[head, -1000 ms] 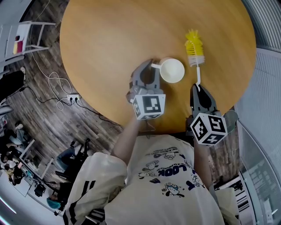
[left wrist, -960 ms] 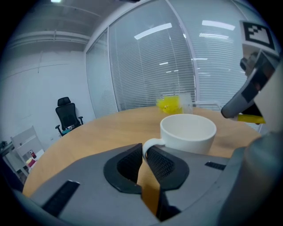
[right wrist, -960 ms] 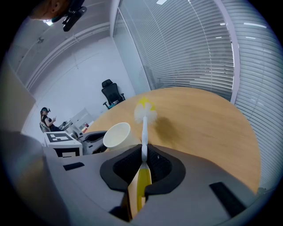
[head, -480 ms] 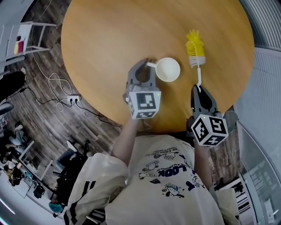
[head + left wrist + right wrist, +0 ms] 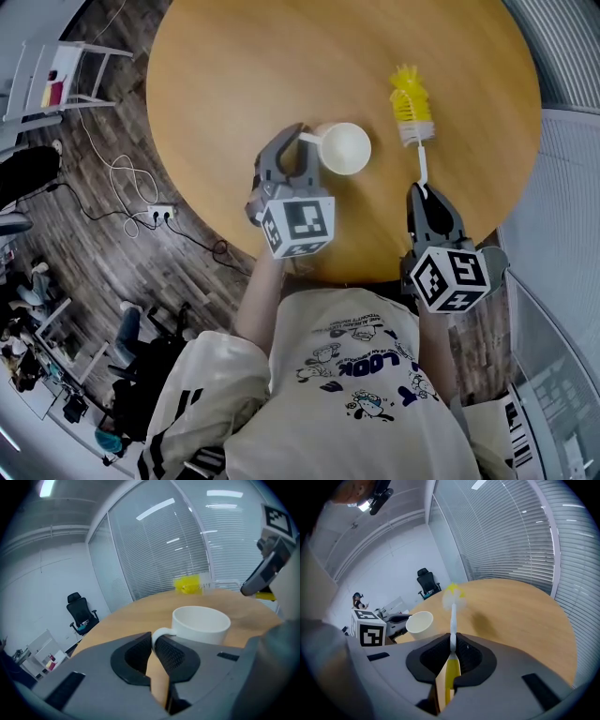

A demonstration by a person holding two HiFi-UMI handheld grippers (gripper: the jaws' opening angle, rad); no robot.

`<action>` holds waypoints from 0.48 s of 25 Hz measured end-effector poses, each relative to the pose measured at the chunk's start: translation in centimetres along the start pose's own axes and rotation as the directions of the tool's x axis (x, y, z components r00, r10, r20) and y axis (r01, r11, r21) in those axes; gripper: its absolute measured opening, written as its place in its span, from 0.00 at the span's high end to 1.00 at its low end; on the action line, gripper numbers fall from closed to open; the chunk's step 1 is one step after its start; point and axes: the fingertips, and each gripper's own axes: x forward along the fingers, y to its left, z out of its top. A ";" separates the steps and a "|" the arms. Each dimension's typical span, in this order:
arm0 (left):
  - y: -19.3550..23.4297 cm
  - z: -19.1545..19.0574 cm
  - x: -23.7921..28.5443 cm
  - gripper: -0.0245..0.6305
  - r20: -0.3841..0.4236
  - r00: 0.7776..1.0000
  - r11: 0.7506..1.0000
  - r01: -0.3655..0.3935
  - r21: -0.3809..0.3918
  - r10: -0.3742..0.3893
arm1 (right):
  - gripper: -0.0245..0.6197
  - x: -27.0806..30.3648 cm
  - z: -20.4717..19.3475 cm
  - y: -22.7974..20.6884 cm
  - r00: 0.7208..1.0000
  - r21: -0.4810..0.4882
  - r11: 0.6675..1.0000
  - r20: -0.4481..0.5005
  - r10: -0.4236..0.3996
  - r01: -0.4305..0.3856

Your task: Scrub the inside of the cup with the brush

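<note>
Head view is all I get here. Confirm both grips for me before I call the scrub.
Observer: In the left gripper view, the left gripper is shut. Its fingers pinch the cup by its handle.
Operator: Now the right one.
Observer: The right gripper is shut on the brush, clamping its white stem.
Operator: Give me the brush's hidden end.
Observer: A yellow grip runs back between those fingers.

An office: glass partitions (image 5: 105, 573) with blinds (image 5: 159, 550), black swivel chair (image 5: 80, 612), round wooden table (image 5: 234, 75)
</note>
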 end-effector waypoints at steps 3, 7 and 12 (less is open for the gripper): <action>0.5 0.5 -1.2 0.91 -0.002 1.000 0.999 -0.018 0.027 0.018 | 0.89 -0.5 0.5 0.7 0.999 -0.024 0.999 0.007 0.031 -0.031; 1.3 1.1 -2.6 0.91 -0.005 0.999 0.997 -0.032 0.071 0.033 | 0.89 -1.1 1.1 2.0 0.997 -0.060 0.995 0.002 0.080 -0.080; 2.7 1.6 -4.4 0.91 -0.011 0.998 0.994 -0.065 0.090 0.066 | 0.89 -2.1 1.6 3.3 0.990 -0.115 0.984 -0.015 0.138 -0.139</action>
